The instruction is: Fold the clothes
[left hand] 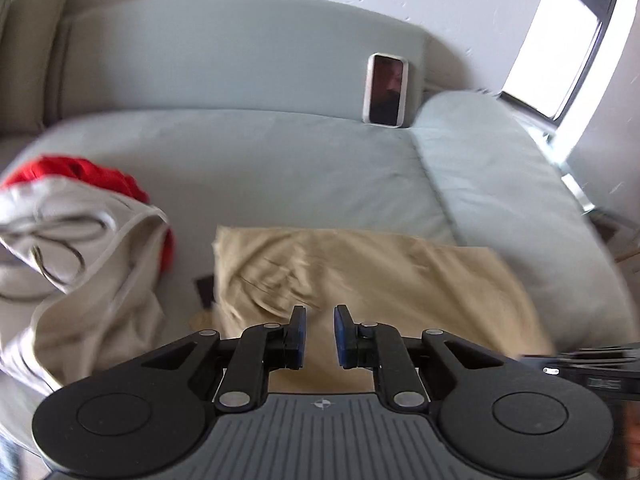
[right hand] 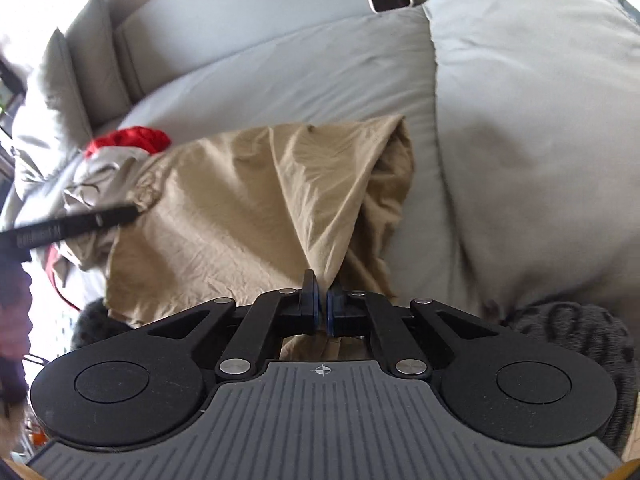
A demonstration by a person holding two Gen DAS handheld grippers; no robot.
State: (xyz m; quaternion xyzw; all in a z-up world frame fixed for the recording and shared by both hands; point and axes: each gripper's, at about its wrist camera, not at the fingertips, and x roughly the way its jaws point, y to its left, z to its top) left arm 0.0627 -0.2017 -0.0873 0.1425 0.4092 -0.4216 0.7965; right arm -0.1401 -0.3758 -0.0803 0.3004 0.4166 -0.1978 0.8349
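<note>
A tan garment [left hand: 360, 276] lies on the pale green sofa seat [left hand: 280, 152]. My left gripper [left hand: 320, 334] is open and empty, hovering just above the garment's near edge. In the right wrist view my right gripper [right hand: 322, 308] is shut on a bunched fold of the same tan garment [right hand: 248, 200], pulling it up into a taut ridge. The left gripper's black edge [right hand: 80, 224] shows at the left of that view.
A grey-beige garment with drawstrings [left hand: 80, 252] lies crumpled on a red garment [left hand: 100, 176] at the seat's left. A phone [left hand: 386, 90] leans against the sofa back. The sofa armrest [left hand: 500, 184] rises on the right. A dark patterned fabric [right hand: 580, 340] lies near right.
</note>
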